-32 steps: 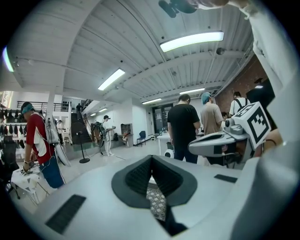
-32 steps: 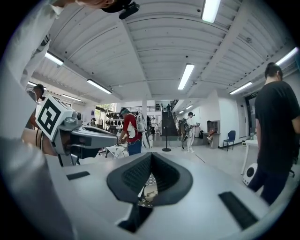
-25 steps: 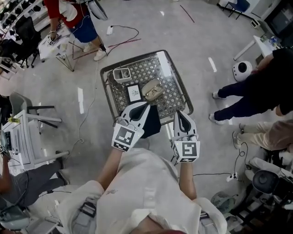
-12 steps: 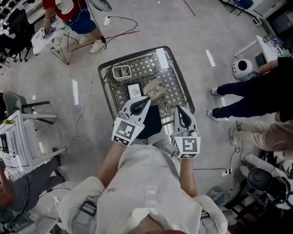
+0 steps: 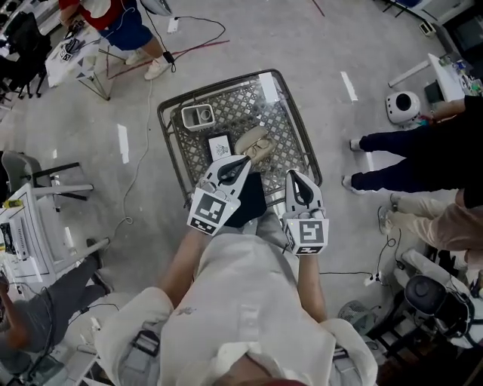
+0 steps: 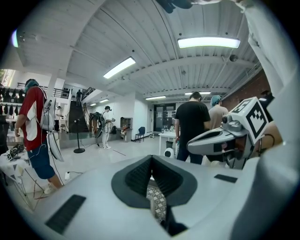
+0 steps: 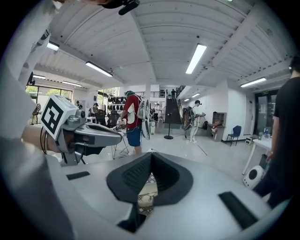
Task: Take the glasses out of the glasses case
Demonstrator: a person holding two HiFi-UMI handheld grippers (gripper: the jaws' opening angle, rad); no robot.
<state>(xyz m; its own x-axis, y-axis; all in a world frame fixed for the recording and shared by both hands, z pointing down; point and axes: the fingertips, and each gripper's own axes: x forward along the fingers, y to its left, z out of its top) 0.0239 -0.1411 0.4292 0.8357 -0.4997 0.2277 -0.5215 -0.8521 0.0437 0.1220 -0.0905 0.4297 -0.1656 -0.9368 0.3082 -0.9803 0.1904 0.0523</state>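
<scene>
A tan glasses case [image 5: 255, 145] lies near the middle of the metal mesh table [image 5: 279, 121]; whether it holds glasses is too small to tell. My left gripper [image 5: 243, 160] is shut and empty, with its tip just short of the case's near side. To the right, my right gripper [image 5: 291, 175] is also shut and empty, hanging over the table's front edge. In the right gripper view a tan patch of the case [image 7: 147, 191] shows below the shut jaws. Each gripper sees the other: the right gripper [image 6: 216, 138] and the left gripper [image 7: 92, 133].
A white box [image 5: 198, 117] stands at the table's far left and a small white card [image 5: 219, 146] lies left of the case. A dark cloth [image 5: 247, 202] hangs at the front edge. People stand to the right [image 5: 423, 143] and top left [image 5: 121, 22]; cables cross the floor.
The table has drifted up and left in the head view. Both grippers stay shut in nearly the same pose, the left tip a little closer to the case.
</scene>
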